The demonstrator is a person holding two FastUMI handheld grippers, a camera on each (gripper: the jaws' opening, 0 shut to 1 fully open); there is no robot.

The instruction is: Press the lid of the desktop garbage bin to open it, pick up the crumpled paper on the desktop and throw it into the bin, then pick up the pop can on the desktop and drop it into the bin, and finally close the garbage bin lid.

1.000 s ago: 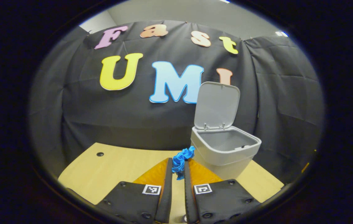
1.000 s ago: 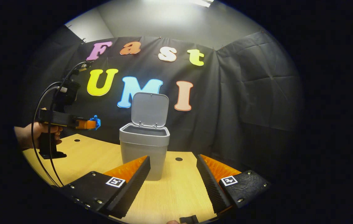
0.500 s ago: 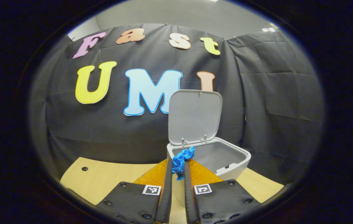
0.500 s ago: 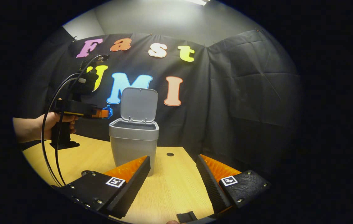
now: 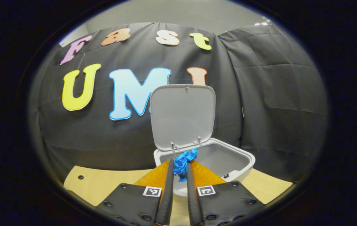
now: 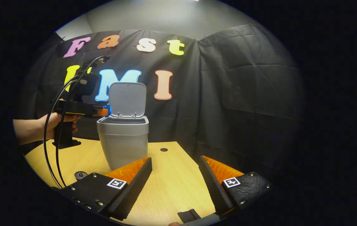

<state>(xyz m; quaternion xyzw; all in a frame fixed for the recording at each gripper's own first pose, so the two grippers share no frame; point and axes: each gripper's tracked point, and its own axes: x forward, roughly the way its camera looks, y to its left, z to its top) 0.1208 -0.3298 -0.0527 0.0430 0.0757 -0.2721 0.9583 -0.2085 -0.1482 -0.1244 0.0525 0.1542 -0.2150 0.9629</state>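
The grey bin stands on the wooden table with its lid upright and open. My left gripper is shut on the crumpled blue paper, which sits right at the bin's near rim, over the opening. In the right gripper view the bin stands at centre left with its lid up. There the left gripper, held by a hand, brings the blue paper level with the bin's left rim. My right gripper is open and empty, low over the table.
The wooden table has a cable hole behind the bin. A small dark round object lies on the table near my right gripper's left finger. Black cables hang from the left gripper. Black cloth walls close the back and right.
My left gripper has carried the blue paper from beside the bin up to its rim. The right gripper has drifted right, so the bin sits farther left in its view.
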